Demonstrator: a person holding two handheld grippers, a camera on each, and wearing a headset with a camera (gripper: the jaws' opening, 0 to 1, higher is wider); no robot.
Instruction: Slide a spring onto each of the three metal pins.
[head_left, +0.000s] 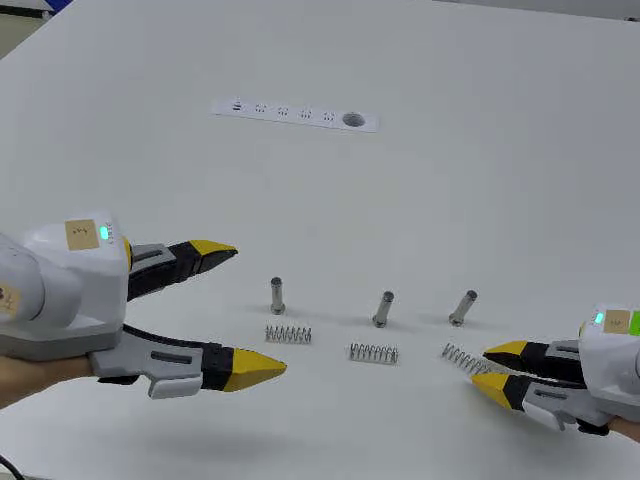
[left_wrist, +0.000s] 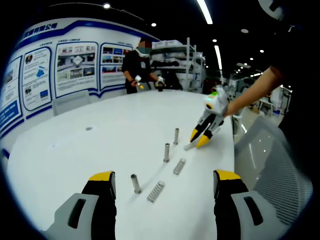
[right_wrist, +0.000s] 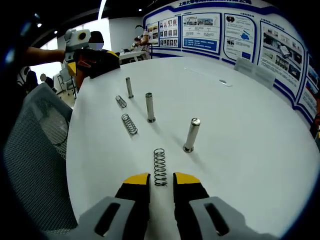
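Three short metal pins stand upright in a row on the white table: left pin (head_left: 277, 295), middle pin (head_left: 383, 308), right pin (head_left: 463, 307). A loose spring lies in front of each: left spring (head_left: 288, 334), middle spring (head_left: 373, 353), right spring (head_left: 463, 357). My left gripper (head_left: 250, 310) is wide open, left of the left pin (left_wrist: 135, 183) and left spring (left_wrist: 156, 191). My right gripper (head_left: 486, 365) is narrowly open, and the near end of the right spring (right_wrist: 159, 167) lies between its yellow fingertips (right_wrist: 138, 179), not clamped. The right pin (right_wrist: 191, 134) stands just beyond.
A white power strip (head_left: 295, 114) is set flat into the table farther back. A grey mesh chair (right_wrist: 35, 150) stands at the table's near edge. A person (left_wrist: 142, 65) stands at the table's far end.
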